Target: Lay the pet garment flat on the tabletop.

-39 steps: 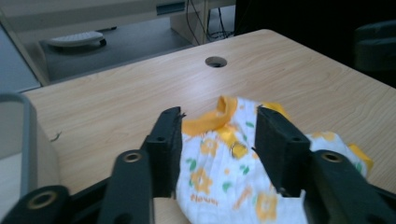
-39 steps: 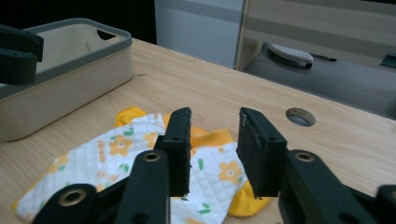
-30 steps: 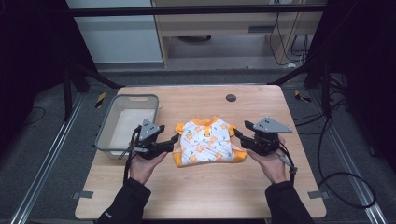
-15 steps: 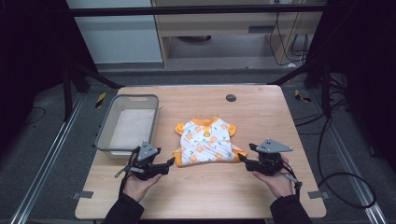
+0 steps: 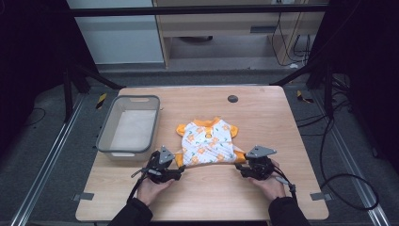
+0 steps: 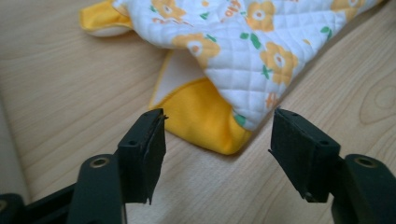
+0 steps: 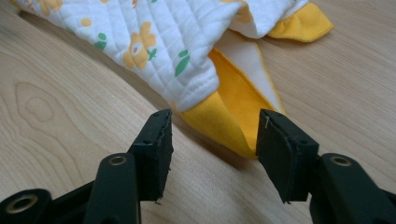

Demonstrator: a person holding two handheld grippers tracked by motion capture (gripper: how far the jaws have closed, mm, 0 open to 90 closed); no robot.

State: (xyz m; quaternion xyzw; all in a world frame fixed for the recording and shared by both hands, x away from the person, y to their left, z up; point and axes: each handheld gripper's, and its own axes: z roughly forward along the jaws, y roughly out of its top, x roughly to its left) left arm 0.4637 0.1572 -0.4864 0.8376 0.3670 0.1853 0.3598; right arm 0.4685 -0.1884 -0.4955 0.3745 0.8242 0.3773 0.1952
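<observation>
A small quilted white garment (image 5: pixel 207 141) with orange flowers and yellow trim lies flat in the middle of the wooden table (image 5: pixel 211 197). My left gripper (image 5: pixel 180 168) sits low at its near left corner. In the left gripper view the yellow corner (image 6: pixel 205 121) lies between the jaws of my left gripper (image 6: pixel 219 126); they have just been closing, and neither pad touches the cloth. My right gripper (image 5: pixel 240 167) is at the near right corner. That yellow corner (image 7: pixel 224 126) lies between the jaws of my right gripper (image 7: pixel 215 121), also just closing, with gaps on both sides.
A grey plastic bin (image 5: pixel 106 136) stands on the table's left side, close beside my left hand. A dark round hole (image 5: pixel 232 99) marks the table's far middle. Bare wood runs along the near edge in front of both hands.
Both hands have drawn back toward the near edge and sunk to the tabletop, from the garment's sides to its near corners. The garment has stayed in place.
</observation>
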